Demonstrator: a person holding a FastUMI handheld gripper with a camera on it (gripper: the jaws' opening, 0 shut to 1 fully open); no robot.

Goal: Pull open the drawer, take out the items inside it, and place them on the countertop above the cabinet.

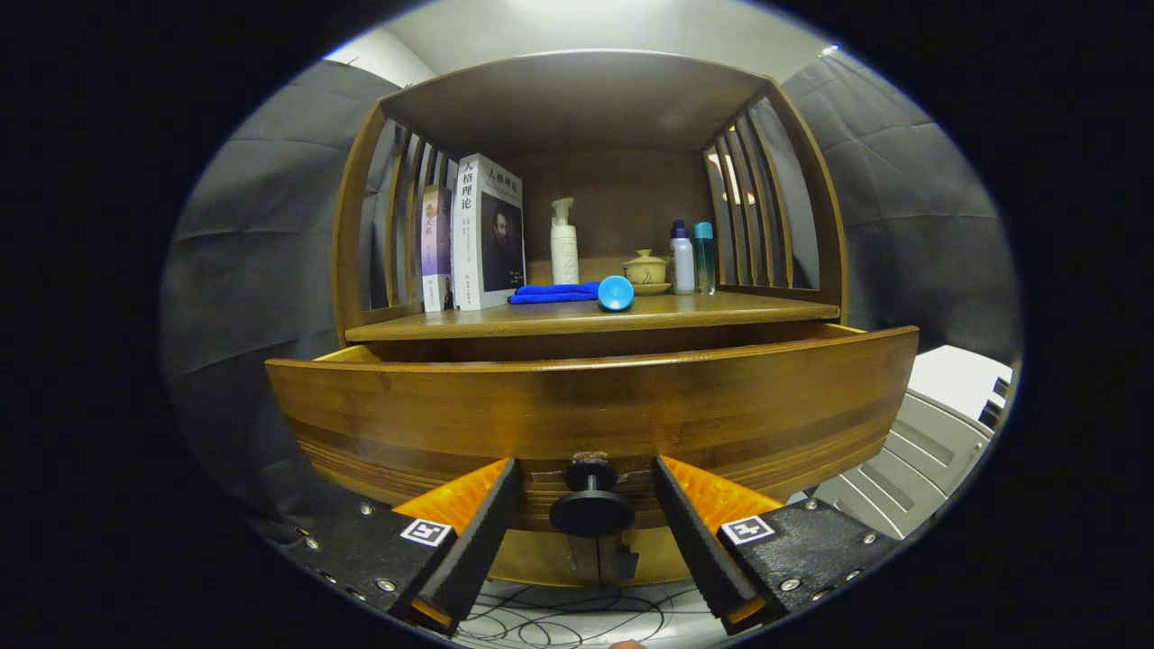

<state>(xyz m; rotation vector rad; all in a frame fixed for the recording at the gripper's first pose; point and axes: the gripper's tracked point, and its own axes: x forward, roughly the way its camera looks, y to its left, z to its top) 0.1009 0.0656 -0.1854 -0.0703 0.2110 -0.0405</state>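
While the drawer stands pulled out from the wooden cabinet, its curved front panel faces the camera and its dark round knob sits between the two fingers, which are spread apart and touch neither the knob nor the panel. The gripper is level with the lower part of the drawer front, the knob just ahead in the gap. What lies inside the drawer cannot be seen, since the front panel hides its interior.

Above the drawer, the bench of the cabinet carries several things. Two books stand upright at the left, against the slatted side. Beside them a folded blue cloth lies flat, and a small blue round object rests at the cloth's right end, touching or nearly touching it. Behind the cloth a white pump bottle stands upright. To the right of it is a yellowish lidded cup on a saucer, then a white bottle with a dark cap and a clear bottle with a teal cap, side by side near the right slats.

Grey cloth walls hang behind the cabinet, and loose dark cables lie on the pale floor below the drawer
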